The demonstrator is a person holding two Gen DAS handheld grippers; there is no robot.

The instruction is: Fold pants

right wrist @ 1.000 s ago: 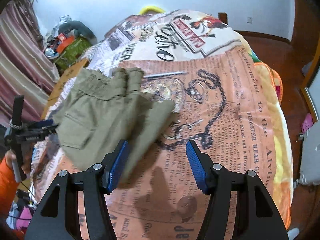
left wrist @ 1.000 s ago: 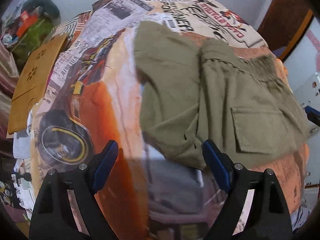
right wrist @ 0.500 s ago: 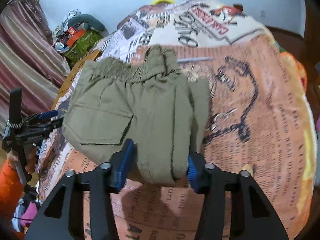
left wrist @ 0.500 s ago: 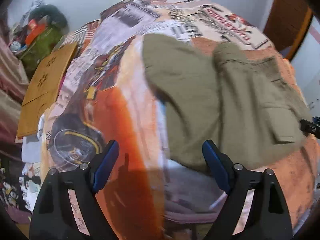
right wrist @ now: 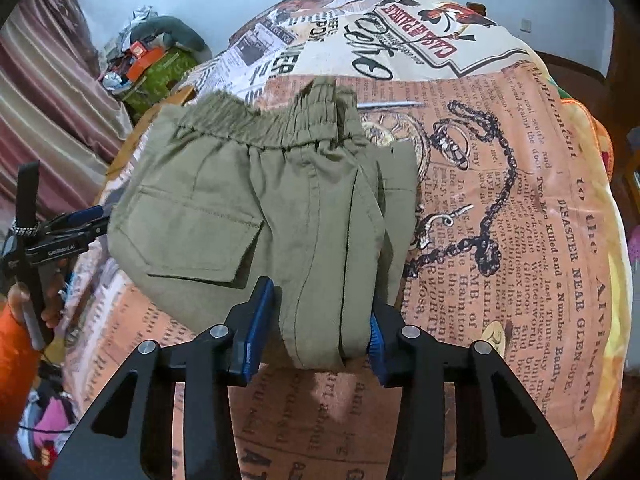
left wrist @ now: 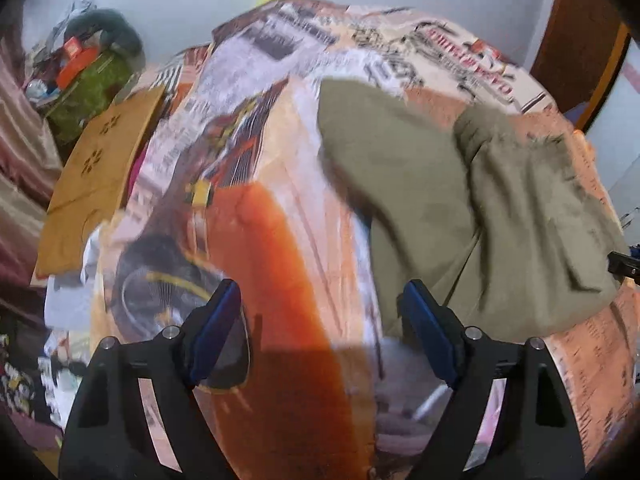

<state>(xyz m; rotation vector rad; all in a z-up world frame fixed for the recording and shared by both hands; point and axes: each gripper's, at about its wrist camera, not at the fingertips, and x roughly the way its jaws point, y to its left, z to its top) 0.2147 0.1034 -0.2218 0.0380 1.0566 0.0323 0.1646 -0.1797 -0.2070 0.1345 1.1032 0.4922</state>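
Olive pants (right wrist: 256, 216) laid folded on bedspread (right wrist: 520, 240) | near fold edge being clamped by closing right gripper (right wrist: 316, 332), probably for another fold | left gripper (left wrist: 320, 336) kept wide, nothing held

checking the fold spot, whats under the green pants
The printed bedspread lies under the folded pants; its print where they rest is covered. The right gripper is closing on their near fold.
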